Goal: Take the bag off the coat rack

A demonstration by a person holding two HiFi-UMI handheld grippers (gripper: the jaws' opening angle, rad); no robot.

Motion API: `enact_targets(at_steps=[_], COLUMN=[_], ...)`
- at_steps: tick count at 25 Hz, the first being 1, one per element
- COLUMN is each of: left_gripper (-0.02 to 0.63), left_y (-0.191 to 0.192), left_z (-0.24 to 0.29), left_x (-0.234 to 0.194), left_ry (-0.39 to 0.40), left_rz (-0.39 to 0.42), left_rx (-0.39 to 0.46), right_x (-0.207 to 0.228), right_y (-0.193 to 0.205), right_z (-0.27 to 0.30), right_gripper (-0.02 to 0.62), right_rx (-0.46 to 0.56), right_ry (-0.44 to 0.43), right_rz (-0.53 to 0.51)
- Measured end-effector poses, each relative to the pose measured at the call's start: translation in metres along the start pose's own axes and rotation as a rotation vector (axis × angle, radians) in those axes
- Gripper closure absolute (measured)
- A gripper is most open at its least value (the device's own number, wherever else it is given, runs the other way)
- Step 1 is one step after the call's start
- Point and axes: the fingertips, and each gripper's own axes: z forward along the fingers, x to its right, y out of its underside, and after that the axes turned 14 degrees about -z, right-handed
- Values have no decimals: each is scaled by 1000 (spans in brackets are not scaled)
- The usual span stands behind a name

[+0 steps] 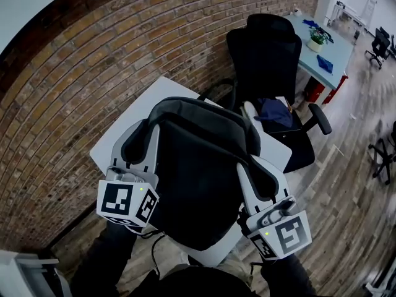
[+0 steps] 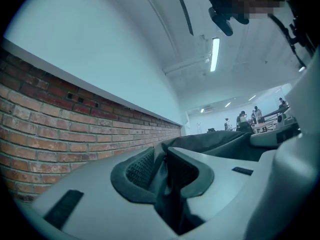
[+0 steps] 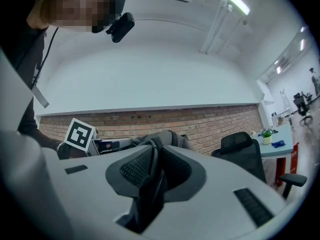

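No readable words, brands, numbers or labels on anything in view.

Only code-like signs: black-and-white square markers, patterns with no letters or digits.
- left gripper (image 1: 147, 129) — its left marker cube (image 1: 127, 202) shows 2 marked faces in the head view; 1 of its markers also shows in the right gripper view.
- right gripper (image 1: 250, 163) — its right marker cube (image 1: 281, 235) shows 2 marked faces in the head view.

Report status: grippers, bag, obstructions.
Left gripper shut on bag. Right gripper shut on bag. White table below, office chair beyond.
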Motion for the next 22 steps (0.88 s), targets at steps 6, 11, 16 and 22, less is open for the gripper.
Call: enact_targets(at_steps=[6, 11, 16, 22], left_gripper=[520, 521, 522, 552], left_y=[12, 25, 37, 52], left_z=[28, 50, 69, 83], left_x=[4, 5, 6, 9], left_ry=[-14, -28, -31, -31], left_rz=[5, 0, 0, -14], left_rx=[-29, -43, -55, -72], right_x=[23, 38, 53, 69], right_y=[14, 28, 43, 59], right_z=[9, 17, 23, 33], right_gripper=[532, 534, 535, 537], right_rx=[-10, -22, -33, -31], right_ry=[-14, -23, -24, -30], right_rz=[34, 61, 80, 123])
